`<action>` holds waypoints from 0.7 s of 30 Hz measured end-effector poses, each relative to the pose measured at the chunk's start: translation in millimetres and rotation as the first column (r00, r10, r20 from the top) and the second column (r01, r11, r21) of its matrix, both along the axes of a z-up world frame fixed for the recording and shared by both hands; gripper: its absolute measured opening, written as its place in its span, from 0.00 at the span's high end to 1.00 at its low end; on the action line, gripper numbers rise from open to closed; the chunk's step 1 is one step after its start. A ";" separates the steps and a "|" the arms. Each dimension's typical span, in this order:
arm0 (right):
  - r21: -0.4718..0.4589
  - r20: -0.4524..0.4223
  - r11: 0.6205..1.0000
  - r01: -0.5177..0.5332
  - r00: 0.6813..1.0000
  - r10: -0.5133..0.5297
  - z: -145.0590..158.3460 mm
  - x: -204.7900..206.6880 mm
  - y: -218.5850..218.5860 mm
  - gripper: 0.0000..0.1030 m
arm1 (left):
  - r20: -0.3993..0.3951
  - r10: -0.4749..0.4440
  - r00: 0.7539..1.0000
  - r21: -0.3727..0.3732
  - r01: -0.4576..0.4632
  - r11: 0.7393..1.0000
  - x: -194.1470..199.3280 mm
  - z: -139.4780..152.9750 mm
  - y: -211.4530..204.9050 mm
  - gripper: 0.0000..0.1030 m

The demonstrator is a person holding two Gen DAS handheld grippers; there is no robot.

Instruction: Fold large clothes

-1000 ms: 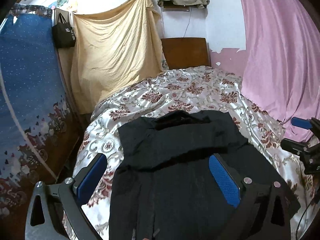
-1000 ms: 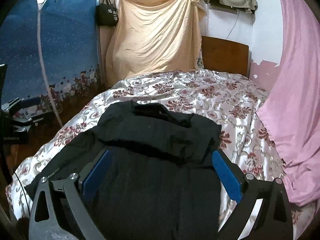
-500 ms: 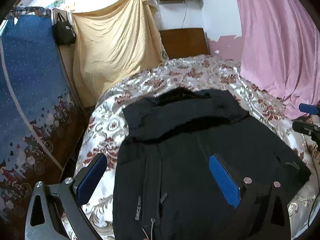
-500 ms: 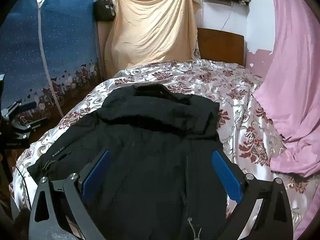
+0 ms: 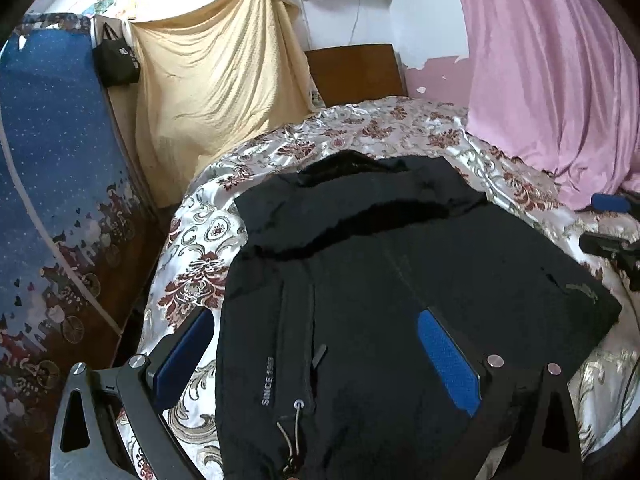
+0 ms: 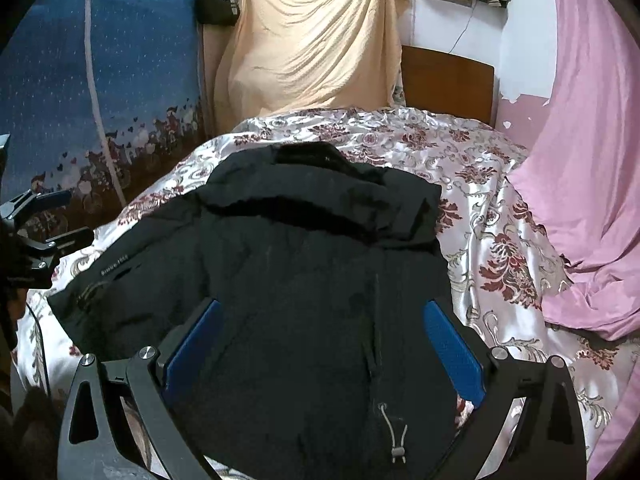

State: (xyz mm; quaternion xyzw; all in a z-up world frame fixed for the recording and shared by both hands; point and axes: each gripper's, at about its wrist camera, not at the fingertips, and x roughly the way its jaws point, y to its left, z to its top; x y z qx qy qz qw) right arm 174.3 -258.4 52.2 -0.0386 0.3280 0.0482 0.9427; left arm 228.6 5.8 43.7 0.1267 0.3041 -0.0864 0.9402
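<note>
A large black jacket (image 5: 392,264) lies spread flat on the bed, hood at the far end and hem with a drawcord (image 5: 294,432) nearest me. White lettering (image 5: 267,380) runs along its left front. My left gripper (image 5: 316,360) hangs open over the left part of the hem, nothing between its blue pads (image 5: 448,360). In the right wrist view the same jacket (image 6: 304,264) fills the middle, and my right gripper (image 6: 320,356) is open above its hem near a drawcord (image 6: 394,436). Each gripper shows at the edge of the other's view: the right gripper (image 5: 612,220) and the left gripper (image 6: 40,220).
A shiny floral bedspread (image 5: 360,136) covers the bed. A pink curtain (image 5: 552,72) hangs along the right side, a blue patterned cloth (image 5: 52,168) along the left. Behind are a beige sheet (image 5: 216,80), a black bag (image 5: 116,60) and a wooden headboard (image 5: 356,72).
Both views have drawn back toward the bed's near end and tilted down. More of the jacket's hem shows, with drawcords and lettering now in sight. Both grippers stay open.
</note>
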 end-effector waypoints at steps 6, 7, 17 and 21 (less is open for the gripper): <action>-0.010 -0.047 1.000 0.006 0.999 -0.007 -14.4 -5.4 0.9 0.04 | -0.040 -0.013 0.999 0.019 0.013 1.000 -4.1 -19.6 8.4 0.00; -0.009 -0.055 1.000 0.005 0.998 -0.006 -16.7 -5.6 1.1 0.04 | -0.044 -0.012 0.999 0.019 0.013 1.000 -4.7 -22.1 10.3 0.00; -0.021 -0.105 1.000 0.009 0.994 -0.011 -30.6 -11.1 4.3 0.04 | -0.080 -0.006 0.997 0.013 0.007 1.000 -9.8 -36.4 25.4 0.00; -0.029 -0.118 0.999 0.014 0.993 -0.017 -33.0 -15.4 6.1 0.04 | -0.102 0.008 0.995 0.015 -0.006 1.000 -14.6 -40.2 31.2 0.00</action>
